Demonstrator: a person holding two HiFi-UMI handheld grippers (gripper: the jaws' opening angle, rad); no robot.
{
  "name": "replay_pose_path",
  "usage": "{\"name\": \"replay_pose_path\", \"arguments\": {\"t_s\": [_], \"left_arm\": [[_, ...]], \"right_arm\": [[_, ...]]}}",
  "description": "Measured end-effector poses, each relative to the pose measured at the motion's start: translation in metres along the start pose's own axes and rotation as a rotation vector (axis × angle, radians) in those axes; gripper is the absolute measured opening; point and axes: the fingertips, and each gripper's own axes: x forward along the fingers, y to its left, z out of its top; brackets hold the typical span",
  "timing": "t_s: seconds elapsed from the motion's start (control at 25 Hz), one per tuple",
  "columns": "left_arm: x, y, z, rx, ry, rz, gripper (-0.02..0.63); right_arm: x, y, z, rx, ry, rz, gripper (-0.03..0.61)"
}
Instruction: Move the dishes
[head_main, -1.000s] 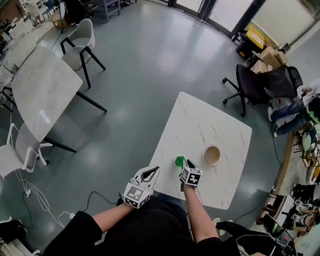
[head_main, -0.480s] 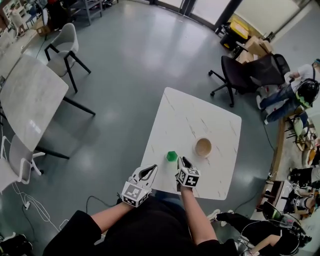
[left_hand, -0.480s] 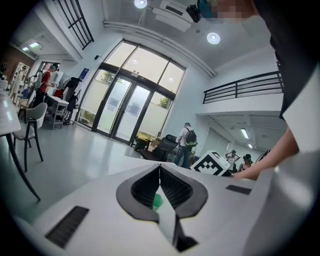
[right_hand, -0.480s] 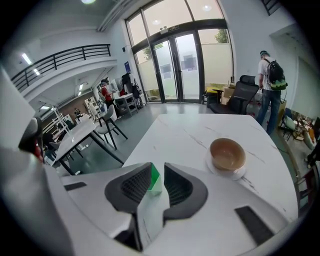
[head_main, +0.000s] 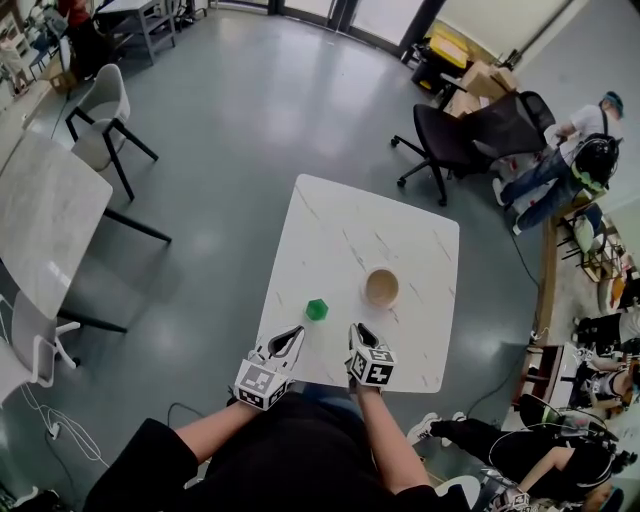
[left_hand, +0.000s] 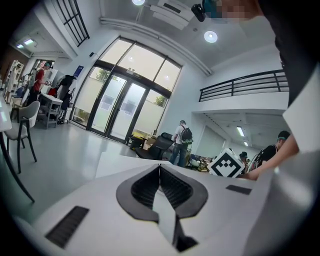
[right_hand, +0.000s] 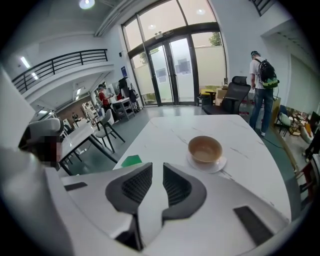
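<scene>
A tan bowl (head_main: 381, 287) (right_hand: 205, 149) stands on a small white saucer (right_hand: 218, 164) on the white marble table (head_main: 340, 235) (right_hand: 250, 165). A small green object (head_main: 317, 310) (right_hand: 131, 160) lies to its left. Both grippers hover at the table's near edge. My right gripper (head_main: 357, 333) (right_hand: 157, 172) points at the bowl from a short way off, with a narrow empty gap between its pads. My left gripper (head_main: 291, 338) (left_hand: 160, 167) is shut on nothing, near the table's front left part, short of the green object.
A black office chair (head_main: 470, 135) and a seated person (head_main: 575, 160) are beyond the table's far right corner. A second marble table (head_main: 40, 230) with grey chairs (head_main: 100, 120) stands at the left. Cables (head_main: 40, 420) lie on the floor at lower left.
The right gripper has drawn back toward the table's near edge, away from the green object, which stays on the table. The head view has shifted, so the table sits further left.
</scene>
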Motion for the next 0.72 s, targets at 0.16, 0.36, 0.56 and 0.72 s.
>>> {"name": "replay_pose_path", "arguments": {"t_s": [0.16, 0.36, 0.56, 0.72], "left_arm": [[0.028, -0.021, -0.002, 0.013, 0.014, -0.006, 0.017], [0.068, -0.045, -0.008, 0.018, 0.037, -0.004, 0.017], [0.100, -0.059, -0.013, 0.035, 0.063, 0.027, 0.017], [0.113, -0.063, -0.020, 0.030, 0.083, 0.095, 0.017]], "right_arm": [[-0.006, -0.037, 0.003, 0.032, -0.015, -0.007, 0.066], [-0.002, -0.085, 0.013, 0.061, -0.026, 0.014, 0.018], [0.019, -0.145, 0.021, 0.091, -0.012, -0.021, 0.021], [0.050, -0.187, 0.023, 0.130, 0.038, -0.005, 0.089]]}}
